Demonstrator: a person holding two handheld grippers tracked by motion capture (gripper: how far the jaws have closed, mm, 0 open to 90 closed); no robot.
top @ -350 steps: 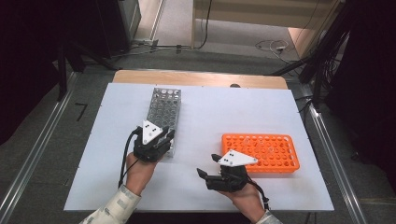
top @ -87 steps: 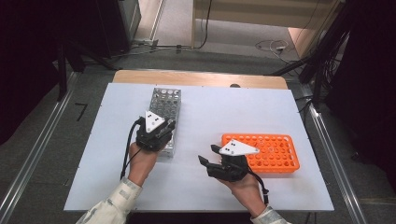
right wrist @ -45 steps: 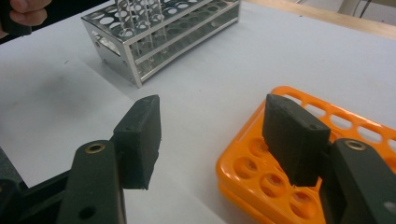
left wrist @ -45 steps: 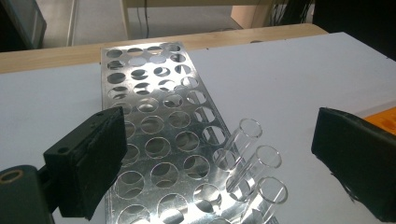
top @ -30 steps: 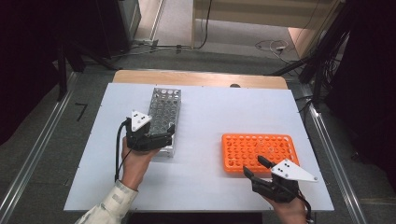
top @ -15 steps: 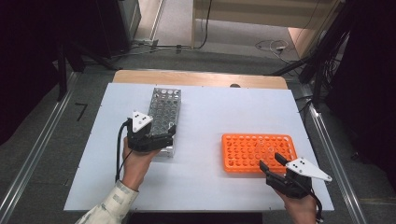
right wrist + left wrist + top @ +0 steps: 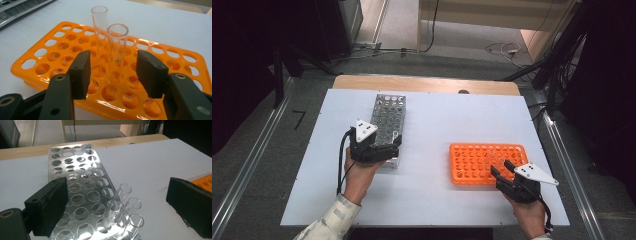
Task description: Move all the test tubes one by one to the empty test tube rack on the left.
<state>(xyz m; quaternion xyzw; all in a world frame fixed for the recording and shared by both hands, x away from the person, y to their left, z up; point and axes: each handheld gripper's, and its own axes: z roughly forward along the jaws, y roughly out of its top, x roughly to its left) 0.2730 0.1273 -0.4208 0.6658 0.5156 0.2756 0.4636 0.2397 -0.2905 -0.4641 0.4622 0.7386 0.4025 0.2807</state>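
We see two glass tubes (image 7: pixel 110 47) standing upright in the orange rack (image 7: pixel 50 42), long axes vertical, mouths up; their bottoms blur inside the holes. The right gripper (image 7: pixel 112 72) points level at the near tube; its jaws have just been closing but stand apart on either side, not touching it. The left gripper (image 7: pixel 117 202), jaws spread wide, hovers over the metal rack (image 7: pixel 75 170), where three tubes (image 7: pixel 128 207) lean, bases cut off. Both racks sit on the white surface (image 7: pixel 432 120).

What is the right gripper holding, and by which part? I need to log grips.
Nothing yet. The right gripper has been closing, with the nearer glass tube between its jaws, pads not touching it, in the orange rack.
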